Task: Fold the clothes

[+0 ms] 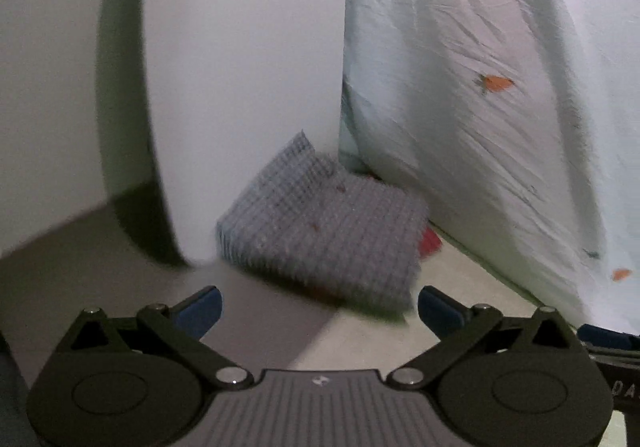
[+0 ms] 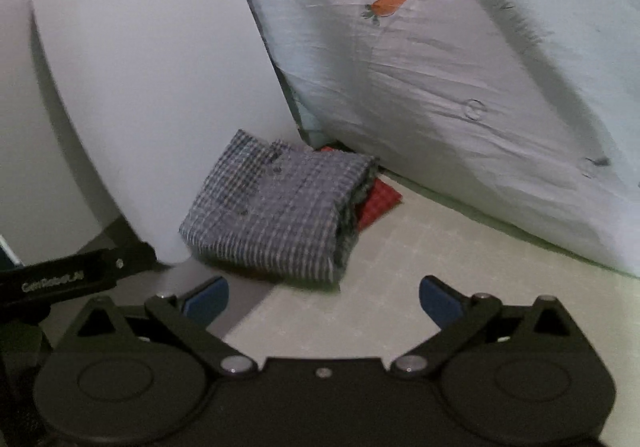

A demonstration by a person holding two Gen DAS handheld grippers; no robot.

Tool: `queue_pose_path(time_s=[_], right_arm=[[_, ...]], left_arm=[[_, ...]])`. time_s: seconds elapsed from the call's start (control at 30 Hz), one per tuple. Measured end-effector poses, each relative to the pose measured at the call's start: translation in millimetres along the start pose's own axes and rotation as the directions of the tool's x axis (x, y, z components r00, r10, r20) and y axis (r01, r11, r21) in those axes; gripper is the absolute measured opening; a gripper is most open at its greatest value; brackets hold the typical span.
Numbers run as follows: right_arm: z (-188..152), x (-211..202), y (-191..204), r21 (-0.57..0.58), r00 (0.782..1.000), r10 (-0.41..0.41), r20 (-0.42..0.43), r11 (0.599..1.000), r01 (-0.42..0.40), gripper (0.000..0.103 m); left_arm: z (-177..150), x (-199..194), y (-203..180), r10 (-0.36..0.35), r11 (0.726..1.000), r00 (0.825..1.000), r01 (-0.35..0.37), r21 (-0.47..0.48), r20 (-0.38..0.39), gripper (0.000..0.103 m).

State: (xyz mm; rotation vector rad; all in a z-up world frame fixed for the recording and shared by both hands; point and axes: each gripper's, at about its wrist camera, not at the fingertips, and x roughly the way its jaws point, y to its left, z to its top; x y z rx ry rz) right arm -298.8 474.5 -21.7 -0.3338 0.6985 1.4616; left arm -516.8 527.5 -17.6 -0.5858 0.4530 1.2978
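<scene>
- Folded checked shirt [image 2: 276, 207] lies on the floor [image 2: 440, 247] against a white panel [image 2: 152, 87], atop a red cloth [image 2: 378, 199].
- Left claw [image 1: 320, 307] and right claw [image 2: 324, 297]: both fully spread, empty, shirt just ahead, neither clearly nearer.

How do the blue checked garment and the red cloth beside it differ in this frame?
The blue checked garment is in full view, a thick folded bundle; the red cloth shows only a corner, poking out from beneath it. The blue checked garment looks far larger than what shows of the red cloth. Both carry a check pattern and lie on the pale mat.
</scene>
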Motion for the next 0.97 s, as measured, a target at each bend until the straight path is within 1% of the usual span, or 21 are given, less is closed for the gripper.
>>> queue_pose_path(time_s=[0.17, 0.23, 0.43, 0.6, 0.97], right_arm=[[-32.5, -47.9, -3.0, -0.045, 0.999, -0.031, 0.011, 0.998, 0.031, 0.103], [-45.1, -64.0, -3.1, -0.058, 0.999, -0.045, 0.004, 0.997, 0.045, 0.103], [-72.8, -90.9, -9.2, -0.056, 0.998, -0.057, -0.009, 0.997, 0.056, 0.103], [-81.3, -104.5, -13.7, -0.043, 0.998, -0.069, 0.007, 0.997, 0.069, 0.103], [-87.0, -115.0, -15.1, -0.028, 0.996, -0.091, 0.027, 0.995, 0.092, 0.103]], left_arm=[[-33.4, -40.9, -7.6, 0.038, 0.998, 0.999, -0.038, 0.044, -0.006, 0.103], [-46.0, -54.1, -10.5, 0.044, 0.997, 0.999, -0.043, 0.066, -0.019, 0.103], [-71.5, -77.8, -14.8, 0.045, 0.994, 0.998, -0.040, 0.106, -0.041, 0.103], [-78.2, -87.5, -16.6, 0.036, 0.991, 0.999, -0.031, 0.130, -0.035, 0.103], [-78.1, -93.1, -16.9, 0.001, 0.989, 1.000, 0.002, 0.147, -0.020, 0.103]])
